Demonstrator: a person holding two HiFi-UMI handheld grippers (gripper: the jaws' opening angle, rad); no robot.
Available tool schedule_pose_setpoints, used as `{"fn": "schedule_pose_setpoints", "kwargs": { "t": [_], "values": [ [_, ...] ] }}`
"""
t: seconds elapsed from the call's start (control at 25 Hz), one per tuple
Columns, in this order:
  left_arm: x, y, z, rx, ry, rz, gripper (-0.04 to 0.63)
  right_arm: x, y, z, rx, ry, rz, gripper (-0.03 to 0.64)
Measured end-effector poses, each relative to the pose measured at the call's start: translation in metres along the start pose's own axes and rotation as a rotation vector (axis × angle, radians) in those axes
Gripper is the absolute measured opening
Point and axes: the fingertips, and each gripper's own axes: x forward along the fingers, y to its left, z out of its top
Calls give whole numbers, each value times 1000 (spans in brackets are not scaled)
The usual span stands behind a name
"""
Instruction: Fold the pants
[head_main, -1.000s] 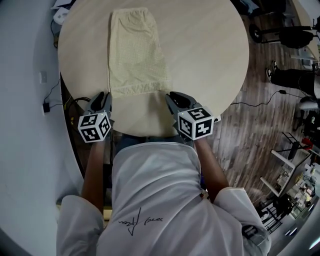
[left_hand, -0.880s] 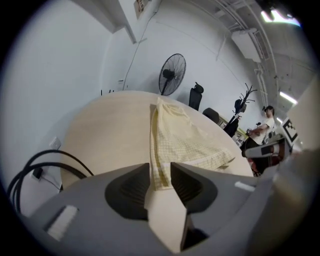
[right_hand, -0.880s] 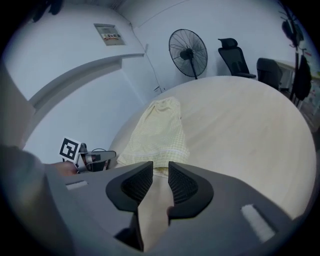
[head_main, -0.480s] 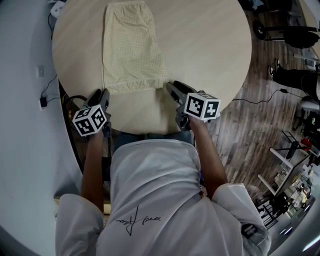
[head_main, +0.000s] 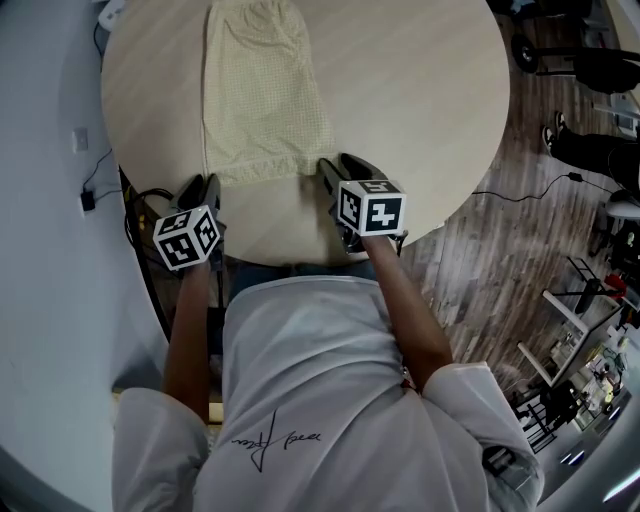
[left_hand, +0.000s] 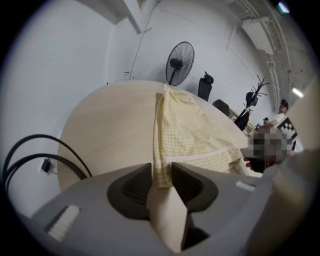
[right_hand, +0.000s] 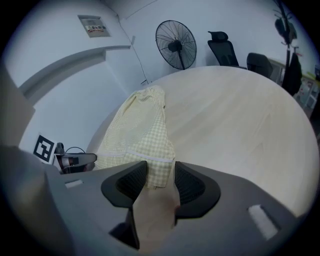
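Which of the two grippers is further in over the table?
The right gripper: its marker cube sits over the table, whereas the left gripper hangs at the rim.

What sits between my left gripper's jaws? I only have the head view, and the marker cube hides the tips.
Observer: In the left gripper view, the left gripper has its jaws apart. They have just been opening. The near left hem corner of the pale yellow checked fabric pants shows in the gap, and the pads do not look to be pressing on it.
Operator: And the right gripper?
Observer: The right gripper has just been opening its jaws too. The near right hem corner shows between them, unpinched, on the round pale wooden table.
Operator: Any landmark near the hem?
Observer: A thin white line runs across the fabric just above the hem.
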Motion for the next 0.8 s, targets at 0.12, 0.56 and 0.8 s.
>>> {"fn": "schedule_pose_setpoints", "kwargs": {
  "t": [0.12,0.56,0.8],
  "values": [
    [-1,1,0,34,-1,35,150,5,3,-3,-67,19,-50,150],
    [2,-3,-3,120,15,84,118,11,1,-13,-175,67,-154,126],
    [2,-1,-1,56,27,57,98,12,5,-14,-117,89,-98,60]
  ]
}}
